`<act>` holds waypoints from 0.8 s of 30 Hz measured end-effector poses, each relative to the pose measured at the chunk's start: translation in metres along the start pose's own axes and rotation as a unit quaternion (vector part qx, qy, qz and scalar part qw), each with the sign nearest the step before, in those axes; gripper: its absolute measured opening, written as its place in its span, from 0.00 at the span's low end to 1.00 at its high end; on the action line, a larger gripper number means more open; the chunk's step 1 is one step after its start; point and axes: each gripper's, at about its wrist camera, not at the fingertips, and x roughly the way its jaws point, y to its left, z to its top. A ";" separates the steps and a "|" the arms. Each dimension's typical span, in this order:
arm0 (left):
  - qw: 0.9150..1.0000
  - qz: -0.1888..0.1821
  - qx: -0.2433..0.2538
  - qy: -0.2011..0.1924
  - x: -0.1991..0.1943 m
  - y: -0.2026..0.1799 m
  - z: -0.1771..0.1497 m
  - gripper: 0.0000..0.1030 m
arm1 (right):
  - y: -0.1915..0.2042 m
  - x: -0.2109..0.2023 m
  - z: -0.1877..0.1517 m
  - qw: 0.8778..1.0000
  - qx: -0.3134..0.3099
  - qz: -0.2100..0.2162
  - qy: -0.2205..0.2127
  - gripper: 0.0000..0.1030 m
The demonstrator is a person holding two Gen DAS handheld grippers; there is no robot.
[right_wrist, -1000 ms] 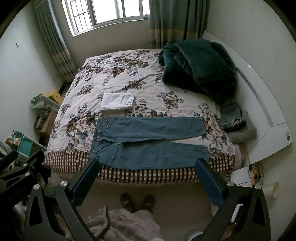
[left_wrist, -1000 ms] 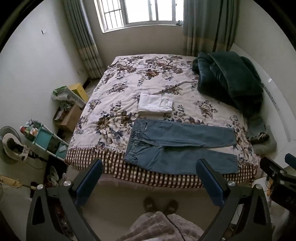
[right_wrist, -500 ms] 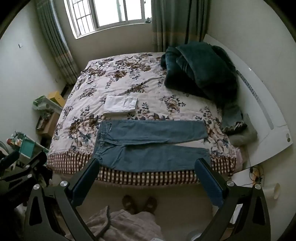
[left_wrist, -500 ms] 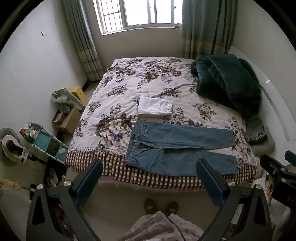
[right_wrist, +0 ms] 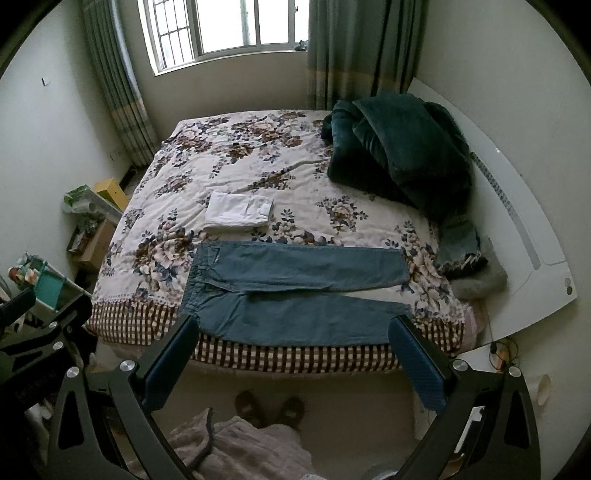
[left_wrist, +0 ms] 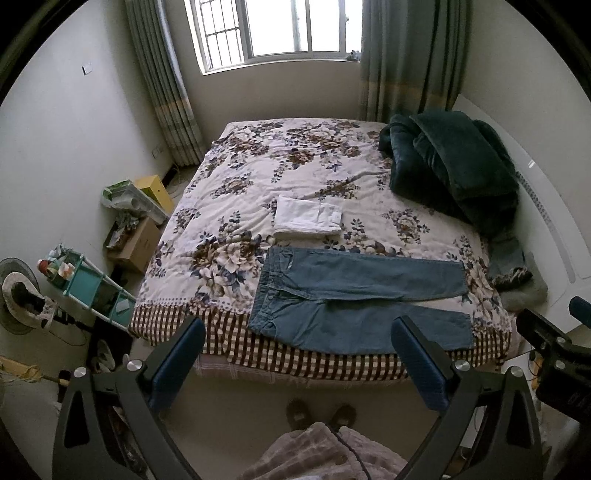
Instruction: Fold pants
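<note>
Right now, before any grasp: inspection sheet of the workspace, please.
Surface: bed with floral cover, checked near edge.
Job's things: blue jeans spread flat at the near edge, legs apart, waist to the left.
Clutter: folded white garment beyond the jeans; dark green blanket heaped far right.
Grippers: left gripper and right gripper both open, short of the bed, holding nothing.
Cables: cables on the floor, right of the bed.
Surroundings: window, curtains, boxes and teal rack on the left.
</note>
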 end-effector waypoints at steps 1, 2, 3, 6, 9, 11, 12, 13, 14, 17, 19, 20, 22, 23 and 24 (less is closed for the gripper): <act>1.000 0.000 0.001 0.000 0.000 -0.001 0.000 1.00 | 0.000 -0.001 0.001 1.000 0.000 0.000 -0.001 1.00; 1.000 0.000 0.002 -0.001 0.000 -0.001 0.000 1.00 | 0.000 -0.002 0.002 1.000 0.000 0.000 -0.002 1.00; 1.000 -0.001 0.000 -0.002 0.000 0.001 -0.001 1.00 | -0.001 -0.003 0.004 1.000 0.000 0.001 -0.002 1.00; 1.000 -0.001 0.000 -0.003 0.000 0.000 0.002 1.00 | 0.002 -0.002 0.005 1.000 0.000 0.002 -0.005 1.00; 1.000 0.000 0.001 -0.004 -0.001 0.000 0.007 1.00 | -0.002 -0.004 0.003 1.000 0.000 0.003 -0.008 1.00; 1.000 -0.001 0.000 -0.004 -0.001 -0.001 0.010 1.00 | -0.001 -0.004 0.002 1.000 -0.001 0.002 -0.008 1.00; 1.000 0.000 0.001 -0.004 -0.001 -0.001 0.009 1.00 | -0.001 -0.004 0.003 1.000 -0.001 0.002 -0.008 1.00; 1.000 -0.001 0.001 -0.004 -0.002 -0.001 0.009 1.00 | -0.001 -0.004 0.003 1.000 0.000 0.003 -0.007 1.00; 1.000 -0.001 0.001 -0.004 -0.001 -0.002 0.011 1.00 | -0.001 -0.004 0.003 1.000 -0.001 0.003 -0.007 1.00; 1.000 -0.002 0.002 -0.004 -0.001 -0.001 0.011 1.00 | -0.002 -0.004 0.003 1.000 0.000 0.003 -0.006 1.00; 1.000 -0.002 0.001 -0.004 -0.001 -0.002 0.009 1.00 | -0.001 -0.004 0.001 1.000 -0.001 0.005 -0.006 1.00; 1.000 -0.002 0.001 -0.004 -0.001 -0.003 0.009 1.00 | -0.001 -0.006 0.002 1.000 -0.002 0.004 -0.006 1.00; 1.000 -0.003 0.000 -0.005 -0.001 -0.003 0.009 1.00 | -0.001 -0.004 0.002 1.000 0.000 0.005 -0.006 1.00; 1.000 -0.003 0.000 -0.004 -0.001 -0.003 0.010 1.00 | 0.000 -0.004 0.002 1.000 0.000 0.004 -0.006 1.00; 1.000 -0.003 0.001 -0.005 -0.001 -0.003 0.009 1.00 | -0.001 -0.005 0.003 1.000 0.000 0.004 -0.007 1.00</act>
